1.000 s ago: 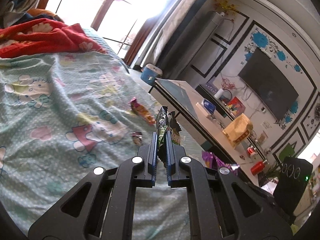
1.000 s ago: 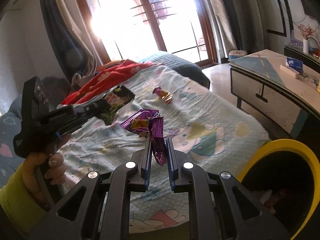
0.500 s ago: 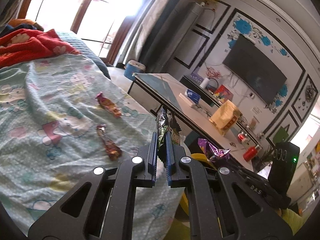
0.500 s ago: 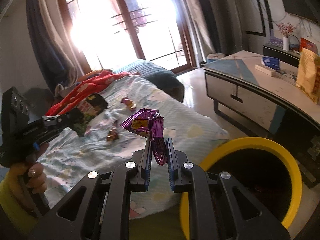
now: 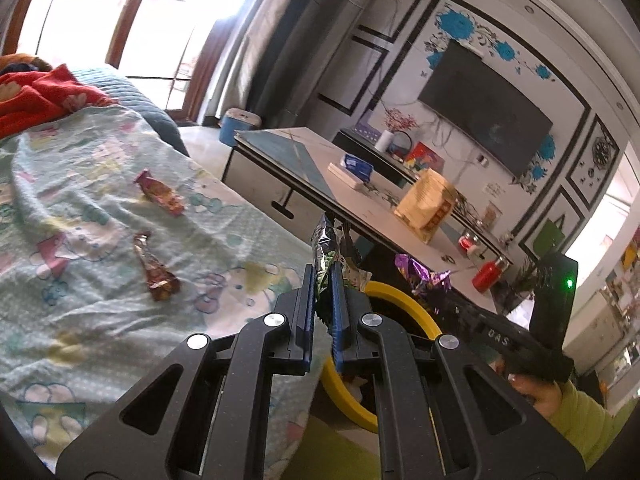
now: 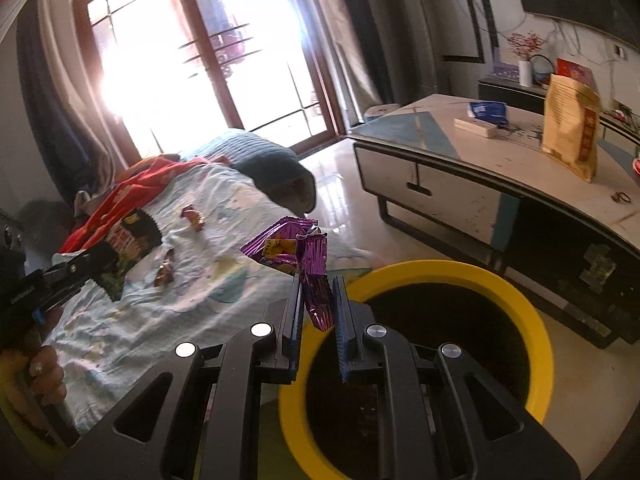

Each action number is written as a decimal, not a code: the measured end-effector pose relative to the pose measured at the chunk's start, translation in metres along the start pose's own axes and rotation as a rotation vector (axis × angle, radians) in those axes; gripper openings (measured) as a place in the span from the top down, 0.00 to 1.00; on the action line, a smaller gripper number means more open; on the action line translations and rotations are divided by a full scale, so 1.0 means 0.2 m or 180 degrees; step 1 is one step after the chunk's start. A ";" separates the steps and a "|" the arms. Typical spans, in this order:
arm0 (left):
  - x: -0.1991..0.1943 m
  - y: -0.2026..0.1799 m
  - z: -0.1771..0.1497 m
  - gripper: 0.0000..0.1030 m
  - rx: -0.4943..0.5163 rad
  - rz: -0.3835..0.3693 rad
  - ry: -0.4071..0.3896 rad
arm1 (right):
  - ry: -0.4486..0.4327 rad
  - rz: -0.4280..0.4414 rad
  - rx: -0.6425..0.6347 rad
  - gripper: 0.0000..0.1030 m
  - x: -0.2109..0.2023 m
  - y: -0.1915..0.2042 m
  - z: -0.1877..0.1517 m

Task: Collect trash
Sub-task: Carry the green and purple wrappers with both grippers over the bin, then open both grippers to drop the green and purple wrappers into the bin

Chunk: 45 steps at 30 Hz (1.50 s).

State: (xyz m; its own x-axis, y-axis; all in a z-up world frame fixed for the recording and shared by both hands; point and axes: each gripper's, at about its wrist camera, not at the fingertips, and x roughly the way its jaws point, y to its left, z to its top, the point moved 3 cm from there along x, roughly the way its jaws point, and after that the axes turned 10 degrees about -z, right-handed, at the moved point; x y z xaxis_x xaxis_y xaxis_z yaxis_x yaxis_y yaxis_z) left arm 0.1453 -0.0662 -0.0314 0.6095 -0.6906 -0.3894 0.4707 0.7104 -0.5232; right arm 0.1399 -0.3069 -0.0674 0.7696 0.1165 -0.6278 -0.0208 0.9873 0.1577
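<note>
Two wrappers are held, two lie on the bed (image 5: pixel 100 240). The left gripper (image 5: pixel 322 276) has its fingers nearly closed on a green-black snack bag (image 5: pixel 329 240), frame centre. The right gripper (image 6: pixel 316 292) pinches a purple wrapper (image 6: pixel 308 256) over one yellow-rimmed bin (image 6: pixel 520 300), lower right. The loose red wrapper (image 5: pixel 160 198) and brown wrapper (image 5: pixel 156 274) sit mid-left. Since a second ago both grippers have swung from the bed toward the bin.

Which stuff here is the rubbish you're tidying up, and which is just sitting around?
Job: purple wrapper in right gripper; green wrapper in left gripper; two wrappers on bed; yellow bin.

Lying about: red blanket; gold bag; TV.
</note>
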 end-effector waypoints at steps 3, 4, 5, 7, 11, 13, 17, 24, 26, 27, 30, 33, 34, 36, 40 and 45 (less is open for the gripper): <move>0.05 -0.04 -0.02 0.97 0.0049 -0.0030 0.0066 | 0.0002 -0.0059 0.0045 0.86 -0.01 -0.05 -0.01; 0.06 -0.05 -0.02 0.97 0.0060 -0.0036 0.0083 | 0.0005 -0.0083 0.0069 0.86 -0.01 -0.08 -0.01; 0.07 -0.05 -0.03 0.97 0.0073 -0.0048 0.0105 | 0.0011 -0.0098 0.0087 0.86 -0.01 -0.09 -0.02; 0.10 -0.08 -0.05 0.97 0.0111 -0.0067 0.0149 | 0.0014 -0.0138 0.0123 0.86 -0.02 -0.13 -0.02; 0.16 -0.14 -0.09 0.97 0.0193 -0.0102 0.0244 | 0.0042 -0.0199 0.0184 0.86 -0.03 -0.19 -0.04; 0.18 -0.16 -0.11 0.97 0.0224 -0.0112 0.0286 | 0.0076 -0.0241 0.0215 0.86 -0.03 -0.22 -0.06; 0.24 -0.21 -0.16 0.97 0.0298 -0.0149 0.0399 | 0.0157 -0.0283 0.0290 0.86 0.00 -0.28 -0.08; 0.36 -0.29 -0.29 0.96 0.0444 -0.0204 0.0657 | 0.0354 -0.0274 0.0375 0.86 0.04 -0.35 -0.12; 0.40 -0.31 -0.32 0.96 0.0490 -0.0214 0.0736 | 0.0405 -0.0271 0.0411 0.86 0.06 -0.37 -0.14; 0.41 -0.32 -0.34 0.96 0.0499 -0.0216 0.0764 | 0.0420 -0.0272 0.0425 0.86 0.06 -0.38 -0.15; 0.46 -0.34 -0.38 0.96 0.0526 -0.0237 0.0868 | 0.0465 -0.0274 0.0481 0.86 0.08 -0.40 -0.16; 0.51 -0.36 -0.42 0.96 0.0539 -0.0278 0.0959 | 0.0494 -0.0284 0.0545 0.85 0.09 -0.43 -0.17; 0.52 -0.36 -0.42 0.96 0.0545 -0.0287 0.0979 | 0.0503 -0.0285 0.0562 0.84 0.09 -0.44 -0.17; 0.54 -0.37 -0.43 0.96 0.0554 -0.0301 0.1024 | 0.0519 -0.0302 0.0616 0.83 0.10 -0.46 -0.18; 0.59 -0.39 -0.46 0.96 0.0559 -0.0324 0.1096 | 0.0525 -0.0321 0.0692 0.79 0.11 -0.49 -0.18; 0.60 -0.41 -0.47 0.53 0.0578 -0.0358 0.1063 | 0.0438 -0.0363 0.0788 0.57 0.08 -0.54 -0.16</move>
State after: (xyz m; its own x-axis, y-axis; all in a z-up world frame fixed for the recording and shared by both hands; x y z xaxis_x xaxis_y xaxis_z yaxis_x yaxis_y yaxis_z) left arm 0.1206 -0.2193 -0.1061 0.3207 -0.7503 -0.5782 0.6462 0.6196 -0.4456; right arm 0.1336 -0.4082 -0.1194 0.6641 0.0368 -0.7468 0.2299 0.9404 0.2507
